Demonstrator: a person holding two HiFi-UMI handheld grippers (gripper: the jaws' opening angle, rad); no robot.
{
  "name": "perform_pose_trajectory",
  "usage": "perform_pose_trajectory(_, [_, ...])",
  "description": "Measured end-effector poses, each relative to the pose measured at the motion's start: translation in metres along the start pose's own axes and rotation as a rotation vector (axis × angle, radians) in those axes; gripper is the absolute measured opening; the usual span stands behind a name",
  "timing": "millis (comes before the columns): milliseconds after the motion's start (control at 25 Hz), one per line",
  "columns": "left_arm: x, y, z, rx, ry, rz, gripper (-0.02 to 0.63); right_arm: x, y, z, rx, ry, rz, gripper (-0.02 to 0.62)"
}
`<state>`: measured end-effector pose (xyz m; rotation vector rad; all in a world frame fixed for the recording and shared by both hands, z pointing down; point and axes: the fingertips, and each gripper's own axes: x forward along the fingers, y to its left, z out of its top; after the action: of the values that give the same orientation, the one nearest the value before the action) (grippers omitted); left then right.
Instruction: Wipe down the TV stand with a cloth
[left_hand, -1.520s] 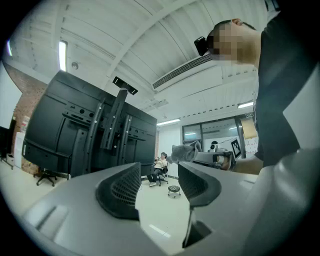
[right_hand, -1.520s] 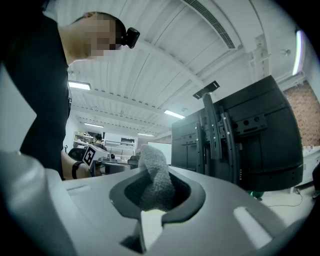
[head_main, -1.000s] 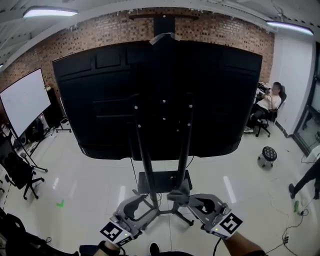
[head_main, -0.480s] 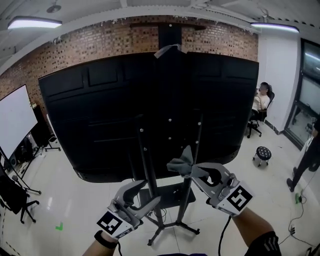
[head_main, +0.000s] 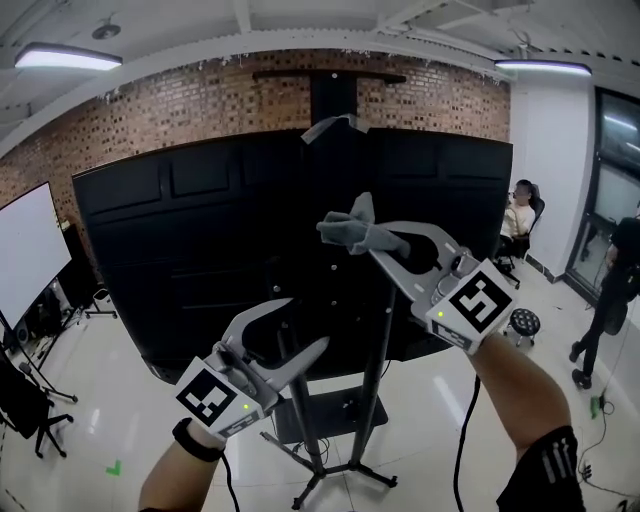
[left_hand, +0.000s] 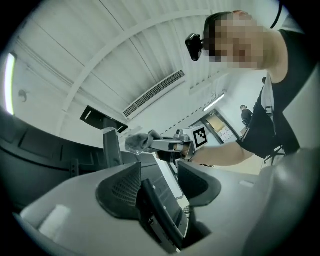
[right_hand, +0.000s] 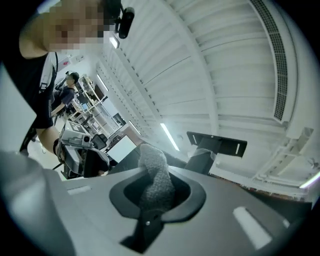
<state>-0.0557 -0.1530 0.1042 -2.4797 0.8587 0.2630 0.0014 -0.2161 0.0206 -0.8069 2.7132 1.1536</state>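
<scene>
Grey fuzzy cloth (head_main: 350, 228): bunched at 1 o'clock in the head view and sticking out past the right gripper's tips. It sits in front of the dark centre column; whether it touches cannot be told.
Right gripper (head_main: 378, 240): raised at 2 o'clock, with its jaws clamped on the cloth, which fills their gap in the right gripper view.
Left gripper (head_main: 306, 322): lower, at 7 o'clock, with its jaws spread and nothing held. One stand upright shows through the gap; contact is unclear.
Black metal TV stand (head_main: 330, 410): two bolted uprights run down to a shelf and splayed feet at 6 o'clock.
Large black TV back panel (head_main: 170, 250): spans 9 to 3 o'clock, and its lower edge crosses just behind both grippers.
Glossy white floor (head_main: 120, 400): stretches wide at 8 o'clock and at 4 o'clock, beside the feet.
Round black stool (head_main: 522, 322): at 4 o'clock, well apart from the stand.
Whiteboard (head_main: 25, 250): at the 9 o'clock edge.
Seated person (head_main: 520, 215): at 3 o'clock, past the panel's right edge.
Brick wall (head_main: 200, 110): at 12 o'clock, above the panel's top edge.
</scene>
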Motion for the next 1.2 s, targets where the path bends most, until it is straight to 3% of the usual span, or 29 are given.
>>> perform_pose_trajectory(320, [0.049, 0.07, 0.049, 0.068, 0.011, 0.067, 0.252, 0.071, -0.083, 0.038, -0.142, 0.07, -0.041, 0.037])
perform_pose_trajectory(600, [0.064, 0.108, 0.072, 0.062, 0.001, 0.125, 0.252, 0.12, -0.138, 0.067, -0.306, 0.125, -0.145, 0.036])
perform_pose_trajectory(880, [0.061, 0.104, 0.052, 0.03, 0.038, 0.126, 0.252, 0.146, -0.134, 0.039, -0.307, 0.239, -0.113, 0.035])
perform_pose_trajectory(1200, [0.051, 0.072, 0.016, 0.002, 0.048, 0.087, 0.252, 0.13, -0.104, -0.005, -0.337, 0.312, -0.093, 0.034])
